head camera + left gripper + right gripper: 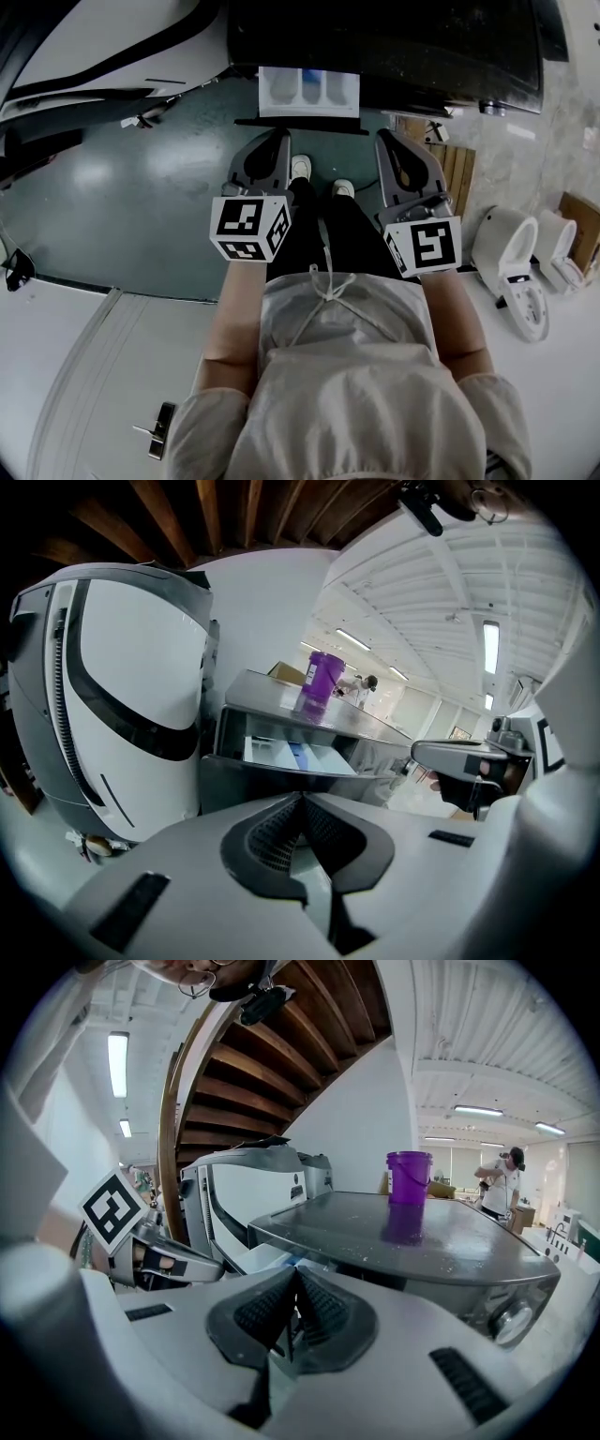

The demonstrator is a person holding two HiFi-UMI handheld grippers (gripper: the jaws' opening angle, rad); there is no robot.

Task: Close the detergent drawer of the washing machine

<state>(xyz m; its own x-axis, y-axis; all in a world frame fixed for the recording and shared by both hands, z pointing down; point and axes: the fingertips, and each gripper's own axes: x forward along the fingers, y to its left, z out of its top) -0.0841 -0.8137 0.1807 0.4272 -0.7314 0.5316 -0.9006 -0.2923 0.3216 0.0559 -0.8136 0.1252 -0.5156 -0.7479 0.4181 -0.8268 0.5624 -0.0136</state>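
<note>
**Drawer out, both tongs shut and empty**

Head view: the detergent drawer (307,92) is seen pulled out of the washing machine (394,42). Its pale compartments are exposed and its front edge is turned toward the person's shoes. Its long axis is judged to run along the slide, straight into the machine. The left tongs (269,161) and right tongs (401,167) are held short of it, touching nothing.

Left gripper view: the jaws are pressed together with nothing between them. The open drawer lies ahead, below a purple bucket (322,682) (set on the machine's top).

Right gripper view: these jaws are likewise closed on nothing, and the drawer is only glimpsed beyond the tips.

The drawer is judged to be light, stiff plastic running on guides, so no grip is needed. A square push on the middle of its front face is called for (an off-centre push could skew it).
</note>
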